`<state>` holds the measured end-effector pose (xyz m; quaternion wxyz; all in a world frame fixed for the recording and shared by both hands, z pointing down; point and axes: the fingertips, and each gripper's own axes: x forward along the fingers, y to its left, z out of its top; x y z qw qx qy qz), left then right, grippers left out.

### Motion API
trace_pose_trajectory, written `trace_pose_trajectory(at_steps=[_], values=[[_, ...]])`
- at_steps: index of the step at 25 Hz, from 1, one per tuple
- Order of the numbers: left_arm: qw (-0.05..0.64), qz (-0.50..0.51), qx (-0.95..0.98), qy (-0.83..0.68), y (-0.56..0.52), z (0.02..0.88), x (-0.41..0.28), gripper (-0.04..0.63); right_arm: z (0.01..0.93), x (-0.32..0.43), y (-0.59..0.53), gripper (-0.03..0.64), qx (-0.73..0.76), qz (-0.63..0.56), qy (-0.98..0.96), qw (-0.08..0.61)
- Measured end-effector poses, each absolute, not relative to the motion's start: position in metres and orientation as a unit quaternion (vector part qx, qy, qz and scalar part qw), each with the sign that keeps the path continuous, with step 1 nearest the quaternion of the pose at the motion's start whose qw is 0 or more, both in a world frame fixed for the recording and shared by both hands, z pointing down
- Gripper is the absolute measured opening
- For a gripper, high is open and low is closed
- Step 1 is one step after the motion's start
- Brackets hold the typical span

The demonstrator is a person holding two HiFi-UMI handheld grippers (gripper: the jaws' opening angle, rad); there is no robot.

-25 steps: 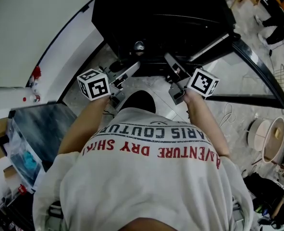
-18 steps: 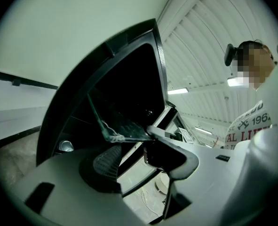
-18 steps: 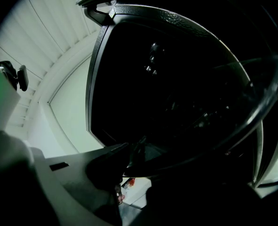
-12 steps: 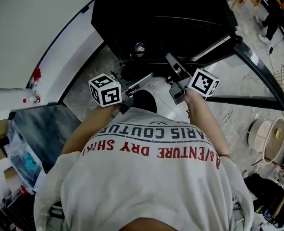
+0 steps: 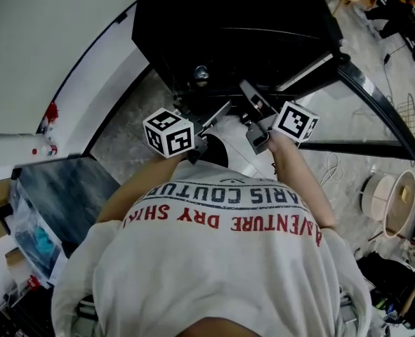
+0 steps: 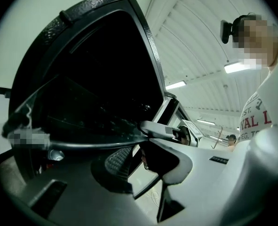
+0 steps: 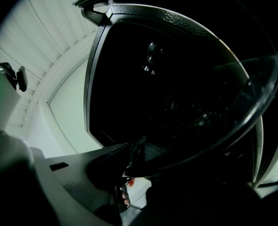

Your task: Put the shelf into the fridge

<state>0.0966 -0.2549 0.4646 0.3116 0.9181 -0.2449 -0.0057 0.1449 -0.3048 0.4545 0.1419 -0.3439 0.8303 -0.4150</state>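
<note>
- You stand over the black fridge [image 5: 228, 20], with its door [image 5: 376, 114] swung open at your right.
- Your left gripper [image 6: 135, 144] has just been closing. Its fingers now pinch the near edge of the shelf [image 6: 82, 144], and the rim lies between the white upper finger and the ribbed lower pad.
- Your right gripper [image 7: 128, 171] pinches that same near edge further right, with its fingers clamped on the rim.
- The shelf is clear glass with a dark rim. It hangs roughly level between both grippers at the fridge's open front, far side toward the dark inside. How deep it reaches cannot be told.
- Both grippers sit near each other, just in front of your chest.
</note>
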Motion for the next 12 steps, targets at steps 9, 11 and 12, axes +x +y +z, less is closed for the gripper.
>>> trace_pose_trajectory(at_steps=[9, 11, 12], values=[[0.317, -0.002, 0.914, -0.253, -0.2588, 0.4679, 0.0964, 0.106, 0.4605, 0.1478, -0.3053, 0.112, -0.352, -0.421, 0.825, 0.134], [0.318, 0.000, 0.914, -0.253, -0.2586, 0.4678, 0.0960, 0.106, 0.4612, 0.1486, -0.3018, 0.125, -0.355, -0.414, 0.830, 0.120], [0.319, 0.000, 0.913, -0.253, -0.2586, 0.4677, 0.0956, 0.104, 0.4639, 0.1506, -0.2994, 0.136, -0.360, -0.415, 0.828, 0.111]])
